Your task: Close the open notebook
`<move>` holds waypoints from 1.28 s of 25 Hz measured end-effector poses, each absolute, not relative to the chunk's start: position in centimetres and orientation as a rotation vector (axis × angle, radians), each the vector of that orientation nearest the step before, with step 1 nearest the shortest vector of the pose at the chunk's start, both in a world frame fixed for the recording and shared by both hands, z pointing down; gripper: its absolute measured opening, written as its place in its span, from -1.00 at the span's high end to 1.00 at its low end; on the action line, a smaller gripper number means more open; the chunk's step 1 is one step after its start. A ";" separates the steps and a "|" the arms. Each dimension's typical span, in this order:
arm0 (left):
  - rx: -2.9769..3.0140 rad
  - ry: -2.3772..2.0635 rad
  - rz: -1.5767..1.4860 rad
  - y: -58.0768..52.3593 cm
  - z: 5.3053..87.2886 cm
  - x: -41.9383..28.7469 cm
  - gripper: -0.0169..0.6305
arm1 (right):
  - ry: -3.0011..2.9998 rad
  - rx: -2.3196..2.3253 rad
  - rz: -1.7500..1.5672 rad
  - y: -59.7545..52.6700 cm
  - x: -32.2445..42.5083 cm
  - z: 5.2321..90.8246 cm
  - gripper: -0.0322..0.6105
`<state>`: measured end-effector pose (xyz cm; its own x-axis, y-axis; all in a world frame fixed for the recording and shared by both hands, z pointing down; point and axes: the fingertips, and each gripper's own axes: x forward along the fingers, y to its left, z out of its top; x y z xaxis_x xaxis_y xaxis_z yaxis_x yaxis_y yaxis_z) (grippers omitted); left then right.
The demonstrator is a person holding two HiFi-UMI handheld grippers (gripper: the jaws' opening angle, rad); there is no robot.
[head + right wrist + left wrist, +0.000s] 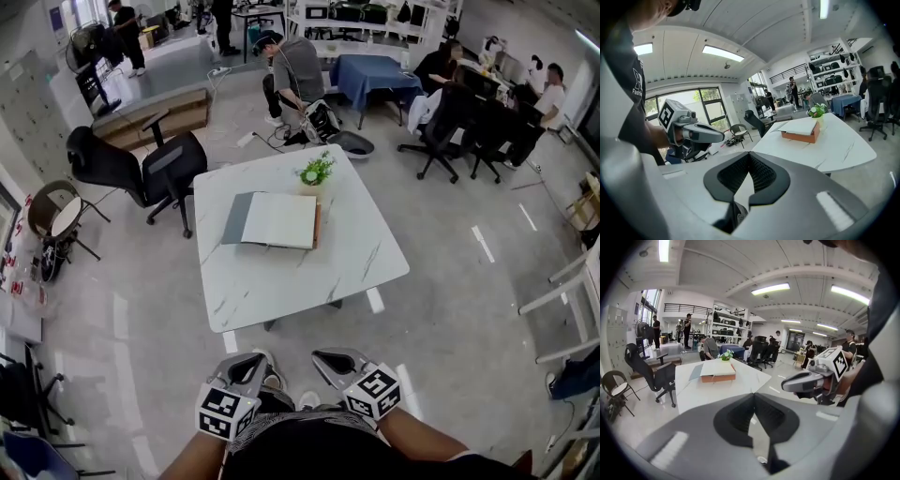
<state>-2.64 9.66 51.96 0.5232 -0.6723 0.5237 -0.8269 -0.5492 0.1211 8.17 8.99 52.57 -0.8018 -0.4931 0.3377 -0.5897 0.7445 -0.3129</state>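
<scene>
Both tongs are pressed together and empty: the left gripper and right gripper each show tips meeting with nothing between them. They're held low, near the person's body, well short of the table.

The notebook lies open near the middle of the table, toward its far side. A small potted plant sits just beyond its far right corner.

Risks from here, as I judge them:
- The jaws are closed, so they can't pinch anything. They need to spread before they reach the cover.
- The grey cover lies flat on smooth marble. A jaw that misses its edge probably shoves the whole notebook instead of lifting the flap, possibly toward the plant.
- The plant is close to the page block's far corner, so a wide sweep by the right gripper could tip it.
- Grabbing loose top pages instead of the cover would crease them or leave the notebook half shut.
- If nothing pins the block, it may skate while the cover swings over.

Orientation in the head view:
- The open spread's long axis runs left-right across the table, slightly skewed to its edges.
- The grey cover is splayed to the left. The thick white page block with its orange edge is on the right.
- The hinge looks to run away from the person where grey meets white, but I can't tell exactly. If so, the cover has to fold left to right.
</scene>
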 end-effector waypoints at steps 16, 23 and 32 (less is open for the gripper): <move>2.489 -1.123 0.551 -3.4 51.3 -4.3 0.77 | -2.641 0.990 0.581 -2.9 6.1 51.4 0.90; 2.534 -1.092 0.555 -9.7 51.0 -7.5 0.77 | -2.604 1.057 0.558 -9.1 3.4 50.4 0.91; 2.572 -0.996 0.559 -14.6 52.2 -10.6 0.77 | -2.545 1.155 0.612 -13.5 1.0 51.9 0.90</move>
<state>-10.60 -14.61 52.17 0.6793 -0.5657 0.4675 -0.6937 -0.7029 0.1574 1.05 -13.47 51.88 -0.6412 -0.6451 0.4157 -0.7635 0.5905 -0.2613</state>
